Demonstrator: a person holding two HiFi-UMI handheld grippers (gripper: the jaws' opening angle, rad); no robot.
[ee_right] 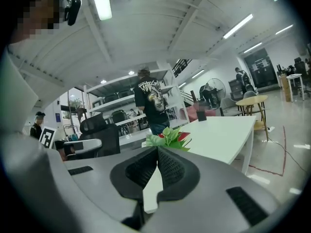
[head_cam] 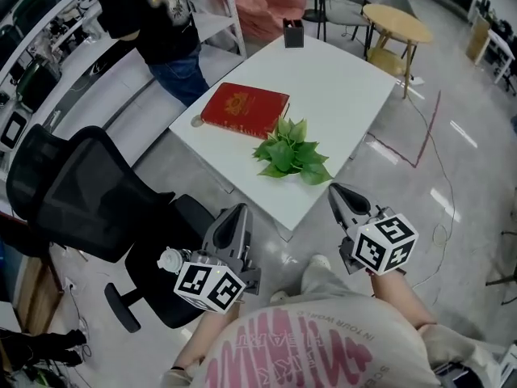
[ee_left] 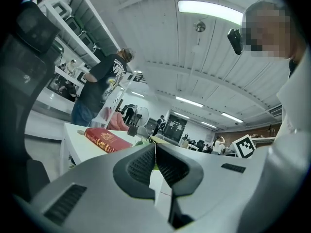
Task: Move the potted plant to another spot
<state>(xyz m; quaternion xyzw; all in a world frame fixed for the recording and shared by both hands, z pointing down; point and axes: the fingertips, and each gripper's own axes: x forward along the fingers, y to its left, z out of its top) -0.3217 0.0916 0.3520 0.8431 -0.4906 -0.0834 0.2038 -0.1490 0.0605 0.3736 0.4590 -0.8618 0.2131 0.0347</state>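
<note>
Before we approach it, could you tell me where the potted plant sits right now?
In the head view, the potted plant stands on the white table near its closest edge, just right of the red book.

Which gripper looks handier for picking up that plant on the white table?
The right gripper, probably: it sits nearer the plant, which shows straight ahead in its own view. The left gripper is farther off, beside the office chair.

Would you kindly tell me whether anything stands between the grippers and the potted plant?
Nothing visible does. The potted plant stands by the near edge of the white table, facing the left gripper and right gripper. The red book lies beyond the plant.
</note>
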